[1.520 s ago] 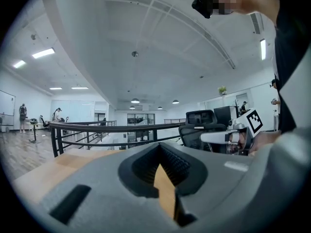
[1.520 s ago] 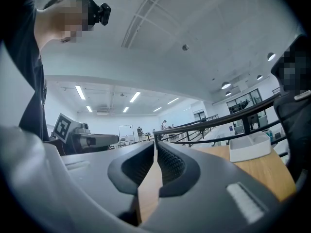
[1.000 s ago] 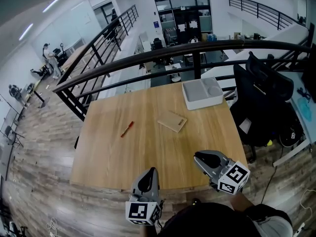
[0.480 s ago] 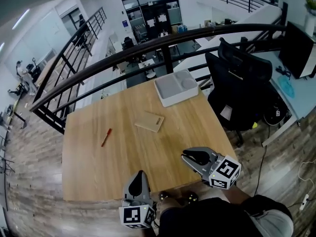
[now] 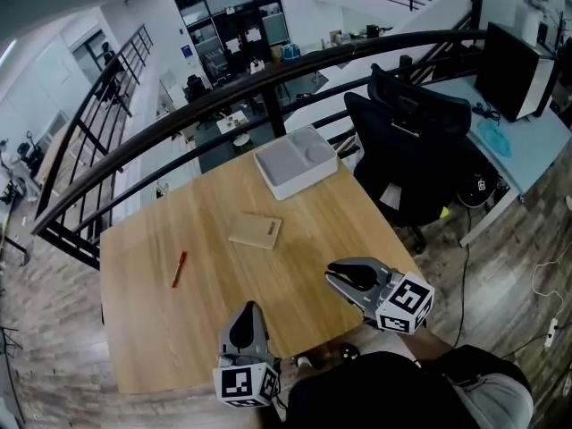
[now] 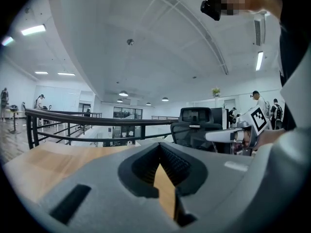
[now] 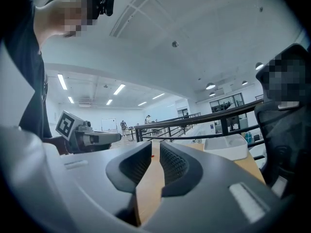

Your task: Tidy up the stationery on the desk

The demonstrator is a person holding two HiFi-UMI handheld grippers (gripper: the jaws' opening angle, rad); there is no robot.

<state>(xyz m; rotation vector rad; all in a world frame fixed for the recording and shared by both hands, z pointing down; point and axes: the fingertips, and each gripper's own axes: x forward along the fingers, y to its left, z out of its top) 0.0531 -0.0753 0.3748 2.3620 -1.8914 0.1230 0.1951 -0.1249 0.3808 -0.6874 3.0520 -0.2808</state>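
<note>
OPEN-PLAN OFFICE, MEZZANINE LEVEL: A wooden desk (image 5: 268, 284) stands against a black railing (image 5: 270, 105) that overlooks a lower floor of workstations (image 5: 234, 119) and glass-fronted rooms (image 5: 228, 21). A black office chair (image 5: 407, 146) and a monitor (image 5: 511, 56) on a neighbouring desk (image 5: 536, 141) sit to one side on wood-plank flooring (image 5: 509, 248), under a white ceiling lined with strip lights (image 7: 62, 81).

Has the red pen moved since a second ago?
No. The red pen lies in the same place on the desk, left of the notebook; only the camera view shifted.
</note>
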